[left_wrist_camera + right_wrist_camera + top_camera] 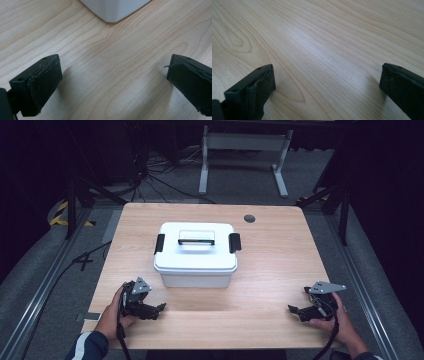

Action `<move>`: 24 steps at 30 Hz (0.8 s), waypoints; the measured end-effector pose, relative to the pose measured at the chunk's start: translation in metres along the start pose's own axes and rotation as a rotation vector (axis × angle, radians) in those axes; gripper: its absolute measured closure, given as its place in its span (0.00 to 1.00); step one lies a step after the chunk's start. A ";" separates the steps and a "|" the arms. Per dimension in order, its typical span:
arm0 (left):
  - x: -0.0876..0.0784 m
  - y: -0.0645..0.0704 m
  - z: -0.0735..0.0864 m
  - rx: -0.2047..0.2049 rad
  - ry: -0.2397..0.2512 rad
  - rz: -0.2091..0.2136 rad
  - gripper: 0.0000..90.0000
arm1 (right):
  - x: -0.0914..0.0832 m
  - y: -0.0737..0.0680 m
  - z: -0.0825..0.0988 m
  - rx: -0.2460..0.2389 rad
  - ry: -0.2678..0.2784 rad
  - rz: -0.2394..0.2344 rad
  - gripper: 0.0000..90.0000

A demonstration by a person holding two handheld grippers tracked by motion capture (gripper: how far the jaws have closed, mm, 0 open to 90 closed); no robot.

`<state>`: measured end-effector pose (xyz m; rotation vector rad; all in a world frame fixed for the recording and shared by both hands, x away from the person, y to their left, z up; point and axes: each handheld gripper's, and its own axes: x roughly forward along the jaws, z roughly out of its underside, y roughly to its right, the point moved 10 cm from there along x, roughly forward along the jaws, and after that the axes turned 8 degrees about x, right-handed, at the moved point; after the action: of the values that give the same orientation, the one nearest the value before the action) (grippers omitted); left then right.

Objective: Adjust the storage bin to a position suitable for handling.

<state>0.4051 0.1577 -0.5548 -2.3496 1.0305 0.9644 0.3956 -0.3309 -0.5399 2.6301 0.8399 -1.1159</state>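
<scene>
White box (195, 254) sits mid table (280, 270), lid on, black clips both sides. Left tool (161, 308) near box corner, jaws wide apart, holding nothing. Right tool (293, 309) far off, same. Box looks hard, smooth, maybe light. Best hold: top handle (196, 238).

Left gripper (161, 307) low near the table's (270, 270) front left corner, jaws wide apart; right gripper (292, 309) near front right, likewise spread.

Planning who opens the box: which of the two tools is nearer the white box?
The left tool: it lies just off the white box's front-left corner, while the right tool rests further away towards the table's right edge.
</scene>
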 end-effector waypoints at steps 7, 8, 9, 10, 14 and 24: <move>-0.004 -0.003 0.005 0.025 0.006 0.017 0.00 | 0.000 0.000 0.000 -0.003 -0.001 -0.002 0.00; -0.005 -0.003 0.006 0.018 0.001 0.016 0.00 | 0.000 0.000 0.000 -0.006 -0.002 -0.003 0.00; -0.006 -0.003 0.008 0.004 0.005 0.011 0.00 | 0.000 0.000 0.000 -0.007 -0.002 -0.004 0.00; -0.008 -0.003 0.009 0.021 -0.002 0.007 0.01 | 0.000 0.000 0.000 -0.007 -0.003 -0.005 0.00; -0.011 -0.002 0.013 0.025 0.009 0.014 0.01 | 0.000 0.000 -0.001 -0.009 -0.028 -0.005 0.05; -0.011 -0.001 0.013 0.065 0.006 0.079 0.00 | 0.001 -0.018 -0.022 -0.086 -0.028 -0.030 0.25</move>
<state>0.3945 0.1717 -0.5558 -2.2759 1.1478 0.9383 0.3995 -0.3076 -0.5243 2.5342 0.9036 -1.0953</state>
